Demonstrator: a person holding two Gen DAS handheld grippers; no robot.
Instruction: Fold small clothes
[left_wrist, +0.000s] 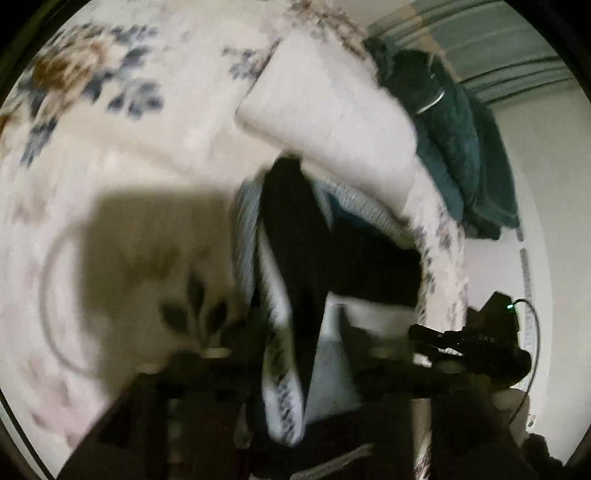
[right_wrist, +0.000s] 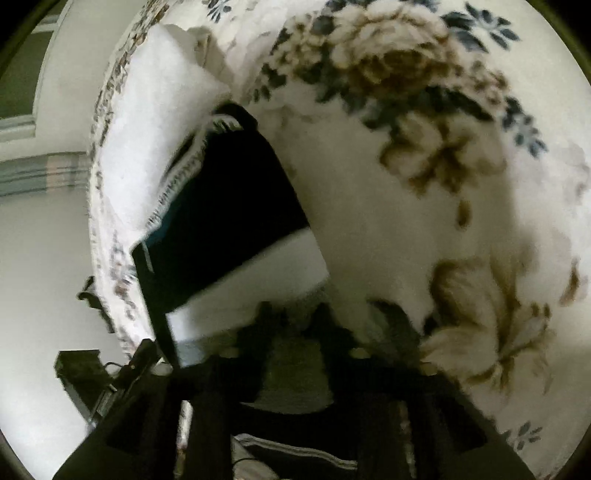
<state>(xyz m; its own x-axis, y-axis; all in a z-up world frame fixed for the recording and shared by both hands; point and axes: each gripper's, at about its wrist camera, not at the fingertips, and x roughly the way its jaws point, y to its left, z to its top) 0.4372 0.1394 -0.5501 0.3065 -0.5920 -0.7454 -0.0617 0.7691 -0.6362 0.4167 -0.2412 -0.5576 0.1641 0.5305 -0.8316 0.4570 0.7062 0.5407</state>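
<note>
Here the left tongs (left_wrist: 291, 373) pinch a black-and-white knitted garment (left_wrist: 295, 258) above the floral bedspread (left_wrist: 110, 147); right tongs (right_wrist: 295, 332) touch its white hem, grip blurred, cannot tell.

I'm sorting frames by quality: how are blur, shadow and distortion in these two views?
Left wrist: heavy motion blur on the garment and the floral bedspread; a broad dark shadow falls on the bedspread. Right wrist: softer blur, the flowers smeared, the black garment nearly detail-free. Both: fisheye bending and dark corners.
</note>
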